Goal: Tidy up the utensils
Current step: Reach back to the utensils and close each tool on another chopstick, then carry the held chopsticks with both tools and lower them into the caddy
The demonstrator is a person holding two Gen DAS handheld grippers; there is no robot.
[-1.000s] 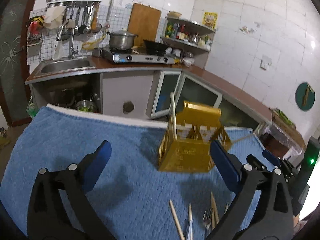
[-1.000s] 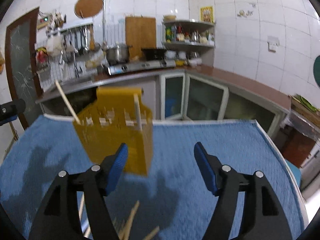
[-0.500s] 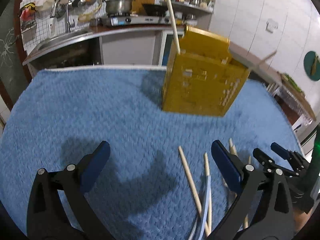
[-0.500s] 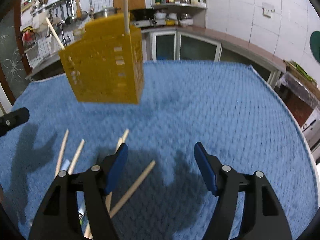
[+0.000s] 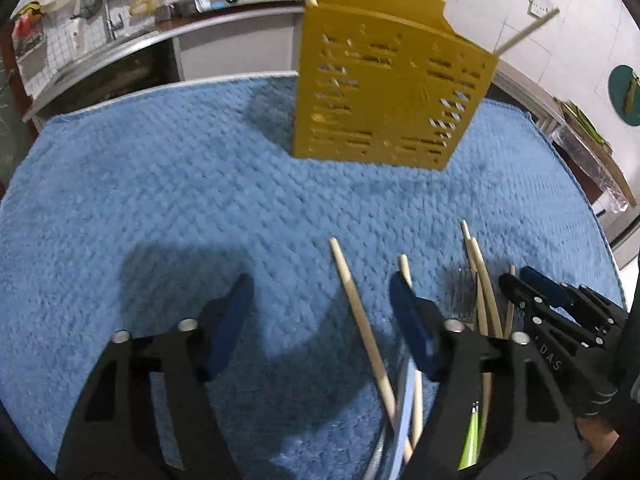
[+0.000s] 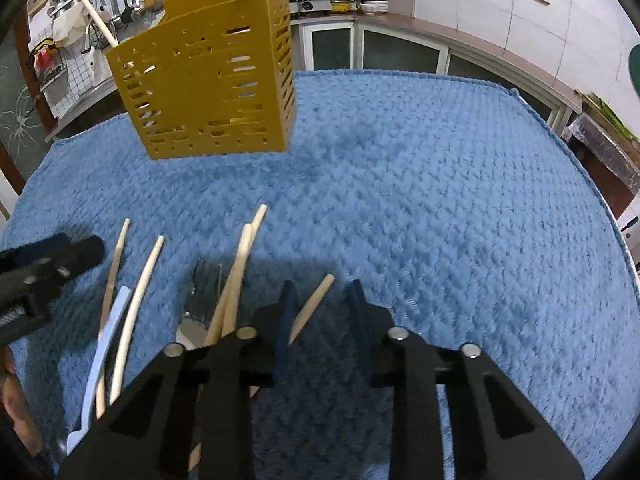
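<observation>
Between the closing jaws of the right gripper (image 6: 322,316) lies one chopstick (image 6: 310,309) not yet pressed, while the left gripper (image 5: 320,312), also closing, frames another chopstick (image 5: 362,326), the yellow holder (image 5: 390,92) well beyond.

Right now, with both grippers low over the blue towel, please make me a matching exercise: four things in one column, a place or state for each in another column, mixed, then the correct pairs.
Things:
1. yellow slotted plastic utensil holder
2. silver metal fork
3. light blue flat plastic utensil
4. right gripper

Places or states:
A. lies on the blue towel under crossed wooden chopsticks
B. jaws closing, one chopstick tip between them
C. stands at the far side of the towel, sticks poking out on top
D. lies at the left end of the pile, beside a pale chopstick

Pairs: 1-C, 2-A, 3-D, 4-B
</observation>
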